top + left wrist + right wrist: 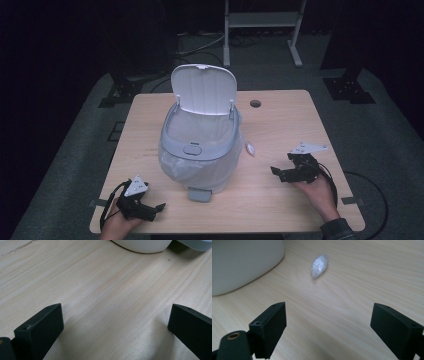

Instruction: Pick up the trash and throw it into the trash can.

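A pale grey pedal bin (200, 145) stands in the middle of the wooden table (290, 115), its white lid (204, 90) tipped up and a clear bag lining it. A small white crumpled wad (249, 149) lies on the table just right of the bin. My right gripper (281, 164) is open at the right, pointing left toward the wad (319, 265), which lies ahead of its wide jaws (328, 320) with nothing between them. My left gripper (156, 210) rests open near the front left edge. Bare wood lies between its jaws (115, 322), and the bin's base (142, 245) is ahead.
The bin's foot pedal (200, 194) sticks out toward the front edge. A cable hole (255, 103) sits in the table's far right part. Behind the table stands a metal frame (262, 30) on a dark floor.
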`<state>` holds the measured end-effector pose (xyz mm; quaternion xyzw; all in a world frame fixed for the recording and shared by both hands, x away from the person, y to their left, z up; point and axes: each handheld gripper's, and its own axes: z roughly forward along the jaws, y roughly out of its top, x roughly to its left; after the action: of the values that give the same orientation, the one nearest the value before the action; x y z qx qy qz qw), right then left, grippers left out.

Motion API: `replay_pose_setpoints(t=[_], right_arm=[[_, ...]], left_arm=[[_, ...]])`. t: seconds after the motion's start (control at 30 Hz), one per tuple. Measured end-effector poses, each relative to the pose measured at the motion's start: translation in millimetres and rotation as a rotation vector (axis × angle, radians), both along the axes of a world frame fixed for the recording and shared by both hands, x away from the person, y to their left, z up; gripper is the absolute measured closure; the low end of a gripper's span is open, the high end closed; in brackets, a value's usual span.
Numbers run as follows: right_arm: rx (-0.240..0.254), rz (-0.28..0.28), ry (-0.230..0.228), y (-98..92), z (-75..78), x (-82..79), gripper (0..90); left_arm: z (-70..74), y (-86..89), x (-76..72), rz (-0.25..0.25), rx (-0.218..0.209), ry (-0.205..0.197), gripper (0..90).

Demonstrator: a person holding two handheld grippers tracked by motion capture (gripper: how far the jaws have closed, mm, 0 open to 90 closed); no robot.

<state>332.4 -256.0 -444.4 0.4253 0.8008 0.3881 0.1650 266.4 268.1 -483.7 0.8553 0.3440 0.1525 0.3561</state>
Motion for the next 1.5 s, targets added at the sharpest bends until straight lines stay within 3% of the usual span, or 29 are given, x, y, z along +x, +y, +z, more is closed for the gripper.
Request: replay_pose_setpoints(t=[0.73,1.13,1.43,1.5], right_arm=[[0.014,0.041,-0.044,37.8,11.2,37.3,13.5],[0.020,0.026,-0.041,50.1,4.6,58.4,15.1],[0.026,0.014,-0.057,59.4,-7.0,71.4,22.3],[0.018,0.017,-0.039,62.8,-9.4,77.5,23.1]], left_arm=[[0.1,0.2,0.0,-0.001,0.002,0.002,0.0],[0.0,0.1,-0.1,-0.001,0.001,0.001,0.0],[0.0,0.1,-0.1,-0.001,0.001,0.001,0.0],[-0.1,0.1,-0.1,-0.001,0.001,0.000,0.0]])
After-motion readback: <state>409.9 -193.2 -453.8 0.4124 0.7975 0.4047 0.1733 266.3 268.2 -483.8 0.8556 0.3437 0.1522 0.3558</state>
